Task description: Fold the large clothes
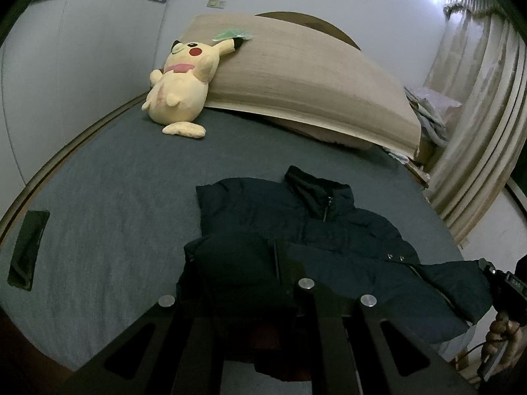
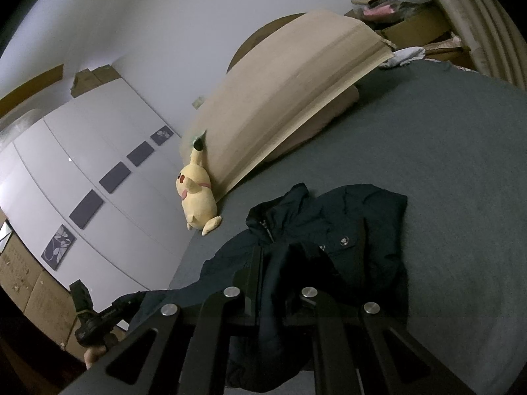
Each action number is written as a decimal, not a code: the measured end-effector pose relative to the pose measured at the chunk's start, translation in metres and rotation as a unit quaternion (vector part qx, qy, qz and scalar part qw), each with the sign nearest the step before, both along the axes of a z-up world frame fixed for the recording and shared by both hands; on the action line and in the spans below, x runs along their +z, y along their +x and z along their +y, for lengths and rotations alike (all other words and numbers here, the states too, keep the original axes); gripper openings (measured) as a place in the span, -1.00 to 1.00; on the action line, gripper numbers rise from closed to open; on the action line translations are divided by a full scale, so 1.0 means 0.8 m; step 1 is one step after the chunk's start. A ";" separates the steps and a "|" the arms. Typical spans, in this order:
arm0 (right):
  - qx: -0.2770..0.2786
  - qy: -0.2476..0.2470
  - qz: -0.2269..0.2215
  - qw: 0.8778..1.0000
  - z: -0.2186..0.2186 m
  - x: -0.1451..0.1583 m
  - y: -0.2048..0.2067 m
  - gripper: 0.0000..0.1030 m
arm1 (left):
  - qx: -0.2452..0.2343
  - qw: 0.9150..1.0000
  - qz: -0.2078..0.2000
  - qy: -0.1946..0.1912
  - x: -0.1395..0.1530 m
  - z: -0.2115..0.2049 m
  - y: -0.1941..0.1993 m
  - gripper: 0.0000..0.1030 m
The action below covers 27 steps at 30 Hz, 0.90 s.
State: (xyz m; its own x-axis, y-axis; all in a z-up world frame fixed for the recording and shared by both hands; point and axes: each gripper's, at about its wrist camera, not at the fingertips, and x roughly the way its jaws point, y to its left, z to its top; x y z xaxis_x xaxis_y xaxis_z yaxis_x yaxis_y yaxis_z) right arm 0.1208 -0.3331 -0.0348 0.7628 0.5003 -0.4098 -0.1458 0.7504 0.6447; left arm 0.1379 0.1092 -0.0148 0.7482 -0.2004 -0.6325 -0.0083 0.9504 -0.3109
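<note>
- On the grey bed sheet (image 1: 108,197), near the foot edge: the dark puffer jacket (image 1: 329,230) lies front-up, collar (image 1: 316,194) toward the headboard cushion (image 1: 296,75), zipper partly open.
- Left gripper (image 1: 242,276): its fingers appear to close on a bunched sleeve or hem fold with fabric between them. Everything there is black on black, so I can't tell for sure how wide the gap is.
- Right gripper (image 2: 280,270): same story. It appears to pinch a raised ridge of jacket near the front zipper, and fabric drapes over the linkage. Exact opening can't be read.
- Risk 1: the puffer fabric looks slick and thick, so a shallow pinch likely takes only the outer shell. It could slip out mid-fold and leave a lopsided fold.
- Risk 2: fabric hanging over the right linkage could snag on the pivots on release and drag the fold apart.
- Risk 3: the hem sits at the bed edge. Pulling toward the operator could slide the jacket off.
- Risk 4: trapped air probably makes the fold spring back, so it needs a press-down.
- Risk 5: low light and dark-on-dark make the grasp hard to verify.
- Plush toy (image 1: 181,79) and a phone-like slab (image 1: 28,247) sit well apart from the jacket, so collision with them is unlikely.
</note>
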 end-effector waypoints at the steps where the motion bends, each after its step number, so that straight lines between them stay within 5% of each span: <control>1: 0.000 0.000 0.001 1.000 0.000 0.001 0.001 -0.85 | 0.000 1.000 0.000 0.000 0.000 0.000 0.001 -0.87; 27: -0.007 0.001 0.007 1.000 -0.001 -0.002 0.014 -0.85 | -0.013 1.000 -0.005 0.013 0.011 -0.011 0.028 -0.87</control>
State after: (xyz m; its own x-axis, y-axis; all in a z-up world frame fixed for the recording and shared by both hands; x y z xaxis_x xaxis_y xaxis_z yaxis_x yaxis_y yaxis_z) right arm 0.1320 -0.3338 -0.0366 0.7635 0.4908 -0.4197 -0.1270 0.7513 0.6476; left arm 0.1606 0.1005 -0.0057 0.7497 -0.2036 -0.6297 0.0193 0.9578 -0.2867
